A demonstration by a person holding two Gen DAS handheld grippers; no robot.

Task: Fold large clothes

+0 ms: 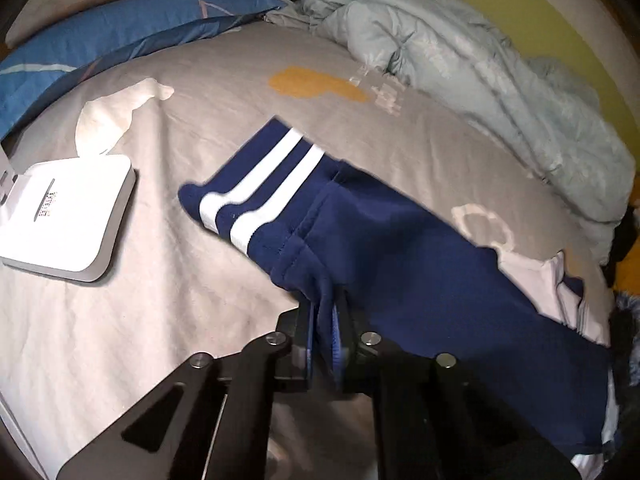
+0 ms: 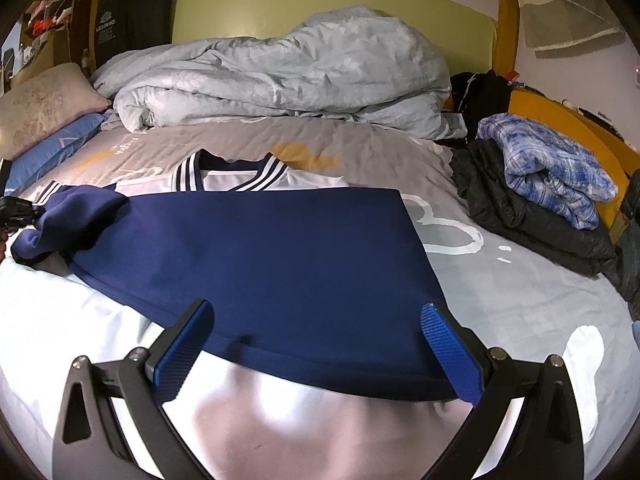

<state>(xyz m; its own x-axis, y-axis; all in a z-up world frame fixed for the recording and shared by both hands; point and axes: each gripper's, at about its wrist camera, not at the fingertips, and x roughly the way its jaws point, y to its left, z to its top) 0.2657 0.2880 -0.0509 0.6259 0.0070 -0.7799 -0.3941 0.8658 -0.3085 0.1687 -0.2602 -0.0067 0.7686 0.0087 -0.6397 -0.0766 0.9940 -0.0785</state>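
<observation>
With the navy jacket spread on the bed, the left hand-held gripper clamps its striped sleeve mid-fold, the right hand-held gripper gapes empty at the hem; next, lay the sleeve across the body.

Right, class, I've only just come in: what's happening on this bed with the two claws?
A person with a claw in each hand is folding a navy and white jersey on the bed. The left claw is shut on a bunched navy part of the jersey beside the striped cuff. The right claw is open, its fingers either side of the near hem, gripping nothing. The white collar end lies flat beyond. A duvet is heaped behind.
</observation>
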